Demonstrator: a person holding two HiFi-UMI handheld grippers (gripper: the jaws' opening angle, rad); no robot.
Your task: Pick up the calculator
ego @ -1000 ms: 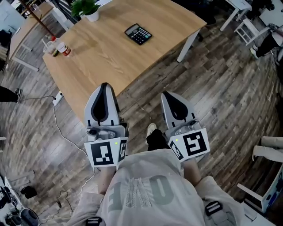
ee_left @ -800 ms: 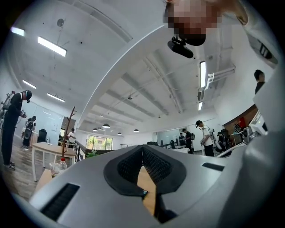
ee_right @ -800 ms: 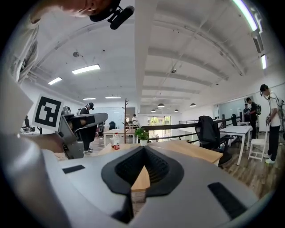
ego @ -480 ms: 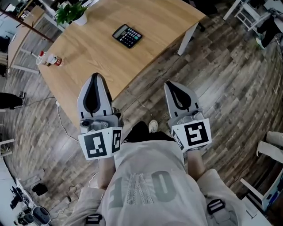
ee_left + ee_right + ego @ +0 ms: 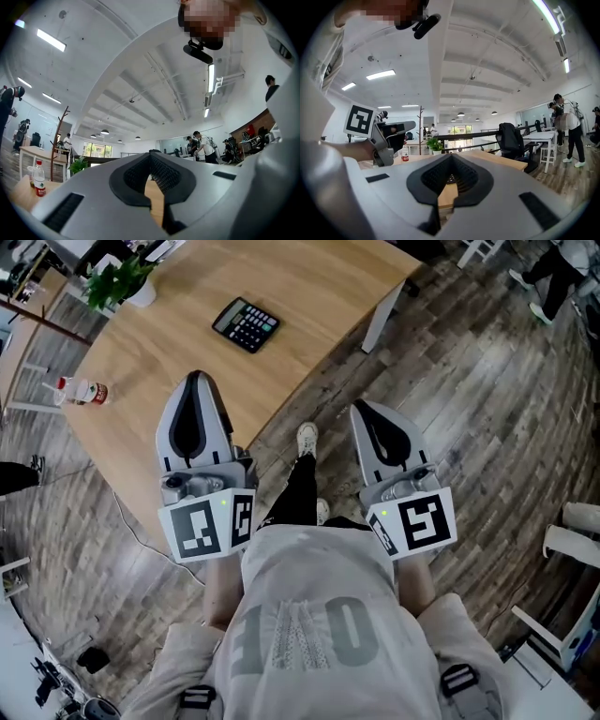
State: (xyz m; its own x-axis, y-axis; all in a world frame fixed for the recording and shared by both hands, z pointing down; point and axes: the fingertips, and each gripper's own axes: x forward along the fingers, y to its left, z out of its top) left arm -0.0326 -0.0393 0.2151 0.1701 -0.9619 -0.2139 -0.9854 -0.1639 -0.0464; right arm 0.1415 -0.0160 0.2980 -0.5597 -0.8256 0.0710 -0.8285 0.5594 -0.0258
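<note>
The black calculator [image 5: 246, 324] lies flat on the light wooden table [image 5: 309, 287], toward its far side. My left gripper [image 5: 194, 379] is shut and empty. It hangs over the table's near edge, well short of the calculator. My right gripper [image 5: 359, 409] is also shut and empty, out over the wooden floor to the right of the table's corner. In the left gripper view the left gripper [image 5: 151, 154] shows its tips touching, with tabletop behind them. In the right gripper view the right gripper [image 5: 450, 157] looks level across the table, and the left gripper [image 5: 379, 136] shows at its left.
A small bottle with a red label [image 5: 82, 390] stands near the table's left edge and a potted plant [image 5: 117, 282] at its far left corner. A white table leg [image 5: 380, 320] drops at the right corner. The person's shoe [image 5: 307, 437] is on the floor between the grippers. White furniture [image 5: 567, 545] stands at the right.
Both grippers have moved forward toward the table. The left one now reaches over the table's near edge. Both have stayed shut and the calculator has not moved.
</note>
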